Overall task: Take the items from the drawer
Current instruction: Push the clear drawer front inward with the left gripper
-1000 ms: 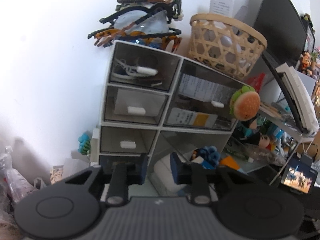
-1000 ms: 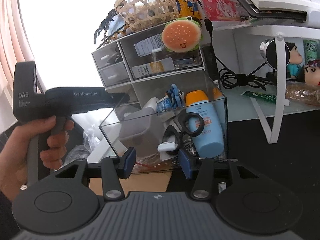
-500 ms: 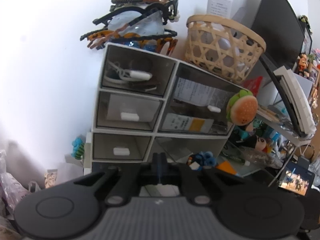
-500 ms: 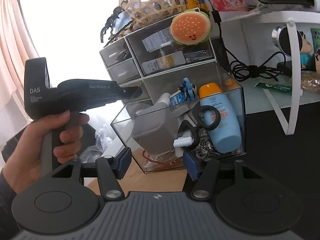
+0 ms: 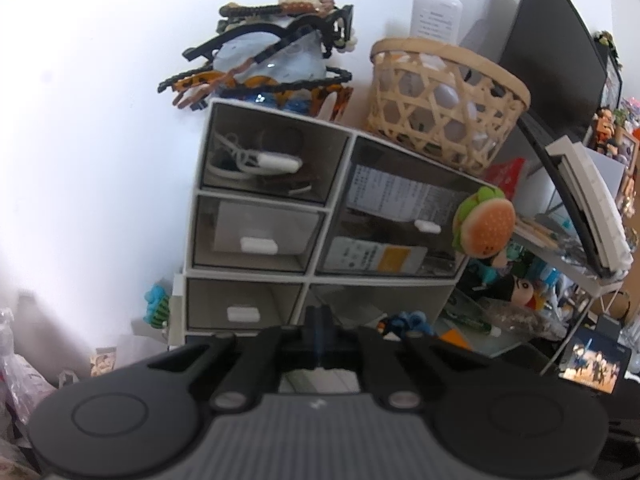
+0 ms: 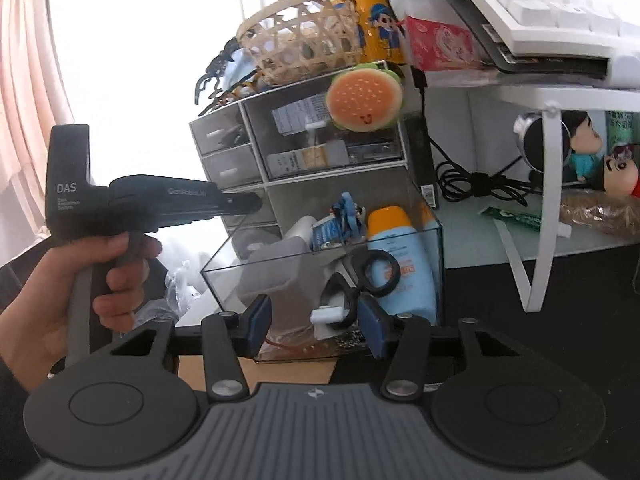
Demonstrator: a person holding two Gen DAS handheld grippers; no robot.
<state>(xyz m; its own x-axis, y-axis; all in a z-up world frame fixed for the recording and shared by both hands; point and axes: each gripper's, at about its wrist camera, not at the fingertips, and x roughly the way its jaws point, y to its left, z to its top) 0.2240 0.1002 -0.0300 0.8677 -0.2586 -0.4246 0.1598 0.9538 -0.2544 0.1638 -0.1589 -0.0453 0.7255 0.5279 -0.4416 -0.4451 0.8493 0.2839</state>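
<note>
A white drawer unit [image 5: 312, 272] with clear-fronted drawers stands against the wall. Its lower right drawer [image 6: 436, 264] is pulled out, seen in the right wrist view. It holds a blue and orange sunscreen bottle [image 6: 400, 248], black-handled scissors [image 6: 376, 272], a white tube [image 6: 298, 230] and a small blue figure [image 6: 346, 208]. My right gripper [image 6: 316, 326] is open at the drawer's front, and the drawer's white handle [image 6: 328, 314] sits between its fingers. My left gripper [image 5: 318, 330] is shut with nothing visible between its pads. A hand holds it level beside the unit's lower left drawers [image 6: 236, 168].
On top of the unit are a wicker basket [image 5: 440, 108] and a pile of hair clips [image 5: 272, 60]. A burger plush [image 6: 364, 96] hangs on the upper right drawer. A white stand [image 6: 548, 216] with a keyboard [image 6: 540, 4] is on the right, and cables [image 6: 472, 180] lie beneath it.
My left gripper has gone from open to shut and now points higher at the unit. The right gripper has moved closer to the pulled-out drawer's front.
</note>
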